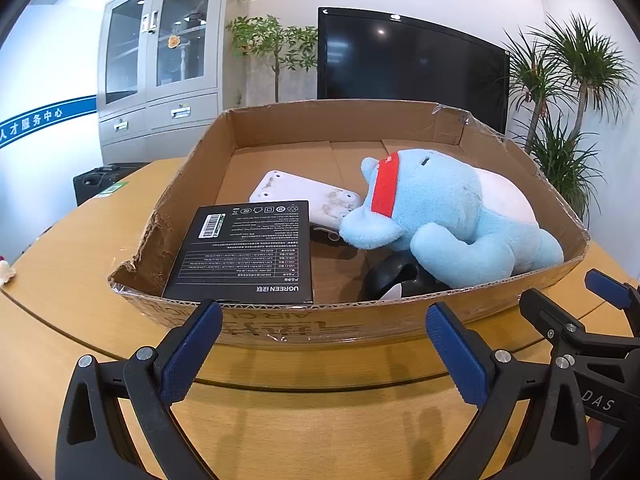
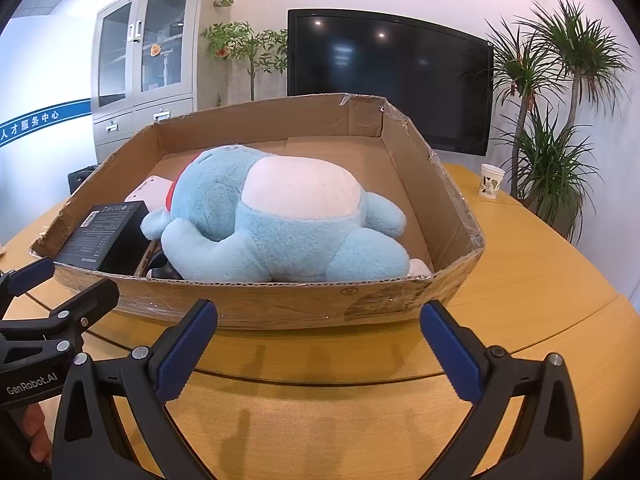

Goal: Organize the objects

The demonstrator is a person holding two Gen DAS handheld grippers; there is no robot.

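A shallow cardboard box (image 1: 280, 120) stands on the wooden table; it also shows in the right wrist view (image 2: 280, 304). Inside lie a blue plush toy (image 1: 452, 216) with a red band, a black UGREEN box (image 1: 244, 252), a white device (image 1: 308, 196) and a black object (image 1: 396, 276) partly under the plush. The right wrist view shows the plush (image 2: 280, 216) and the black box (image 2: 104, 228). My left gripper (image 1: 324, 344) is open and empty just before the box's near wall. My right gripper (image 2: 318, 340) is open and empty, beside the left one.
A paper cup (image 2: 491, 181) stands on the table at the right behind the box. A black monitor (image 1: 408, 64), potted plants (image 1: 568, 92) and a grey cabinet (image 1: 160, 68) stand beyond the table. A black case (image 1: 100, 182) sits at the table's far left.
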